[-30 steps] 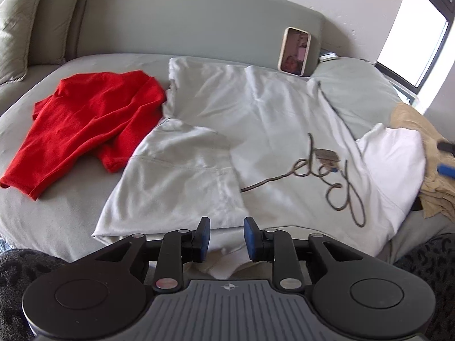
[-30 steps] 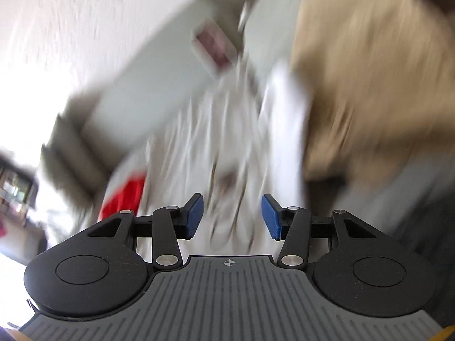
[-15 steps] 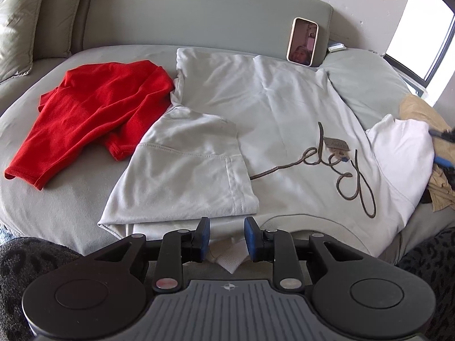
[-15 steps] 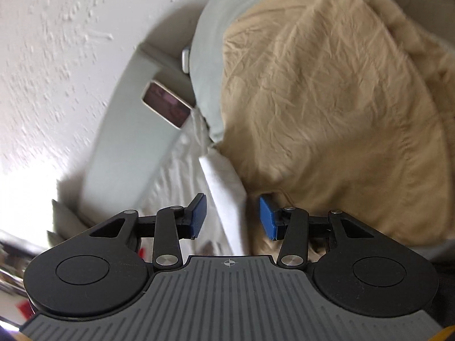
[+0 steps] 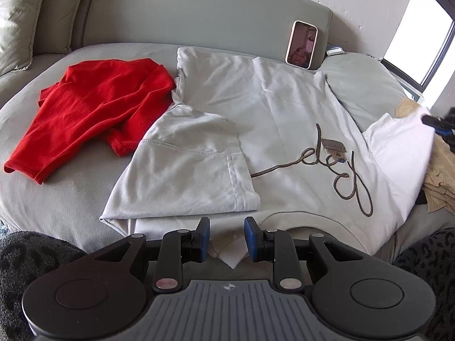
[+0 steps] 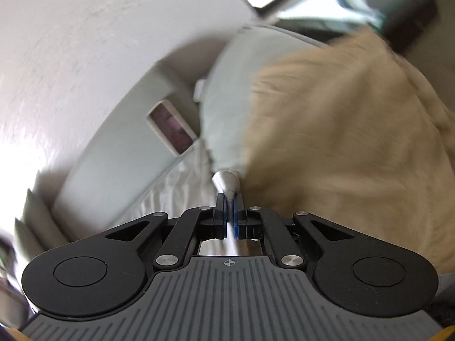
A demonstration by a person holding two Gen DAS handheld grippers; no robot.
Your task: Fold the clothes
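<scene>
A rounded grey-green bed with a padded headboard filled most of the room, and across it lay the pale grey sweatshirt, spread flat with its dark looping script facing up and its near-left sleeve folded inward over the body. To the left of it, touching its upper edge, sat a crumpled red top. On the far right edge of the bed a tan garment was heaped, and beside that a grey-green pillow rested partly under the sweatshirt's shoulder. The sweatshirt's other sleeve, whiter in the light, stretched out toward the tan heap, its end raised off the bed. The right gripper had come together on a bunched tip of that pale fabric, which poked out just past the blue pads; its view was blurred. The same gripper showed as a dark shape with a blue pad at the far right edge of the left view. The left gripper hung at the sweatshirt's near hem, its jaws a little apart with nothing pinched, a pale ribbed cuff lying below the gap. A phone in a pale case leaned upright against the headboard, its screen lit.
</scene>
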